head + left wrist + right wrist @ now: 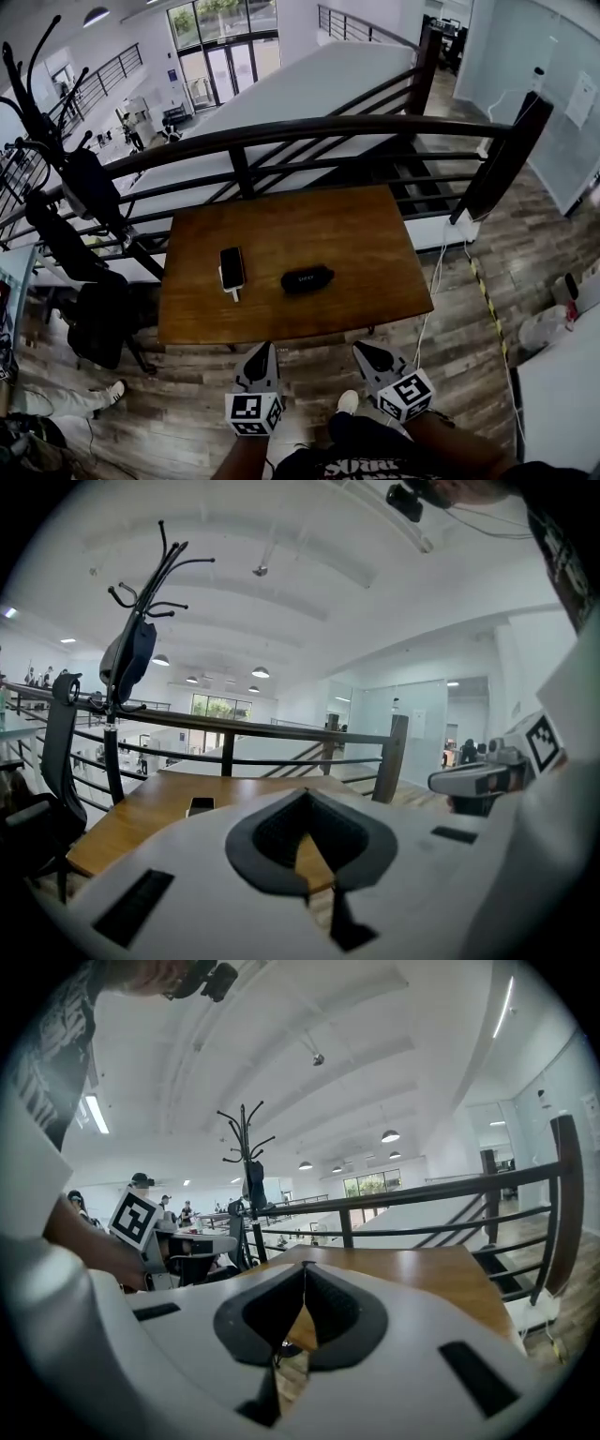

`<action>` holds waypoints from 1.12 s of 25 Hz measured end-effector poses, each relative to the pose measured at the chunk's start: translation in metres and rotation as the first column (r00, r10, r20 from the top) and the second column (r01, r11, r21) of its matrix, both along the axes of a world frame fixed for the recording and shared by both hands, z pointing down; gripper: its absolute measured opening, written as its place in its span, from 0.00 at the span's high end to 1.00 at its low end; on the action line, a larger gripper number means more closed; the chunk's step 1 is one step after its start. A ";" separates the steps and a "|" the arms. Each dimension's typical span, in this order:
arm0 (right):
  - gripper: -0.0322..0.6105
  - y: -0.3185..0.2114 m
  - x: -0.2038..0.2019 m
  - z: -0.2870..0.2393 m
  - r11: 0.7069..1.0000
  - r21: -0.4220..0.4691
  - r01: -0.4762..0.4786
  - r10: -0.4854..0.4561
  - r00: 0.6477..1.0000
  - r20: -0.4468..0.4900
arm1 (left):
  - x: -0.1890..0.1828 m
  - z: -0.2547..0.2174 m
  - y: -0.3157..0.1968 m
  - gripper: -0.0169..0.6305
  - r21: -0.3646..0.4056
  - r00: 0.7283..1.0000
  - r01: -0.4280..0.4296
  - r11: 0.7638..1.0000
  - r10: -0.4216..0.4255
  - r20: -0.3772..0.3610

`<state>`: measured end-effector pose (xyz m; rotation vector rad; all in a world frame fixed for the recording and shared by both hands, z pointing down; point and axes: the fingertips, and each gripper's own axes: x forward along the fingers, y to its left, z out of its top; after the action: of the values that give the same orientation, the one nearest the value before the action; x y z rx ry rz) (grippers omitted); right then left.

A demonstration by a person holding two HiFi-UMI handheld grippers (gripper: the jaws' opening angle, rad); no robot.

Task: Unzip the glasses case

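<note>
"White tongs first. L gripper, how's it stand?"

"Jaws pressed together, tips meeting. Black ribbed pads w/ nothing between, just a sliver of wood showing thru the notch."

"R gripper?"

"Same: jaws together, nothing held. In the head view both point to 12 o'clock, side by side, just off the near edge of the table. Each has its marker cube at the rear, by the person's wrist."

"Where's the glasses case?"

"Black oval glasses case, flat on the wood, roughly mid-table, a bit toward the near edge. It's at 1 o'clock from the L gripper and 11 o'clock from the R. Well apart from both, neither touches it. Looks closed; zip's too small to make out."

"Anything else on the wood?"

"Dark phone at 9 o'clock of the case, near but not touching. Long side runs 12 to 6, w/ smth white poking out at its near end. Left gripper view catches it too, lying flat."

"Surroundings?"

"Dark metal railing runs along the table's 12 o'clock edge. Black coat rack at 10 o'clock w/ dark stuff hanging on it. Black office chair at 9 o'clock, close to the table's side. Wood-plank floor all round. Person's pale shoe at 6 o'clock, showing between the two grippers."
</note>
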<state>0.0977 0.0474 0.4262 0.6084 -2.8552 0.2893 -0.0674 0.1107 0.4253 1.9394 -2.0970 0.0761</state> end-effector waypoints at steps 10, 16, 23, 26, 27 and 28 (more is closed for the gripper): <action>0.95 -0.074 -0.028 0.008 0.998 -0.035 0.059 -0.058 0.998 0.014 | -0.024 0.005 -0.062 0.97 -0.029 0.997 0.070 0.997 -0.069 0.040; 0.95 -0.092 -0.059 0.028 0.995 -0.075 0.069 -0.070 0.997 -0.014 | -0.052 0.024 -0.094 0.97 -0.086 0.999 0.029 0.996 -0.025 0.049; 0.95 -0.093 -0.115 0.090 0.978 -0.205 0.026 -0.054 0.990 -0.131 | -0.083 0.086 -0.150 0.97 -0.238 0.981 -0.194 0.952 0.186 -0.056; 0.95 -0.101 -0.139 0.117 0.961 -0.277 0.002 -0.054 0.982 -0.181 | -0.085 0.108 -0.187 0.97 -0.310 0.944 -0.328 0.892 0.325 -0.062; 0.95 -0.103 -0.148 0.125 0.958 -0.287 -0.009 -0.051 0.979 -0.199 | -0.087 0.115 -0.197 0.97 -0.328 0.927 -0.369 0.870 0.371 -0.058; 0.95 -0.104 -0.158 0.135 0.956 -0.293 -0.019 -0.049 0.974 -0.222 | -0.088 0.123 -0.205 0.97 -0.341 0.908 -0.409 0.846 0.416 -0.057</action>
<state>-0.0600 -0.0561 0.5614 0.5220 -2.5296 0.5895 -0.1559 -0.0948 0.5480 2.1235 -1.5052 0.5184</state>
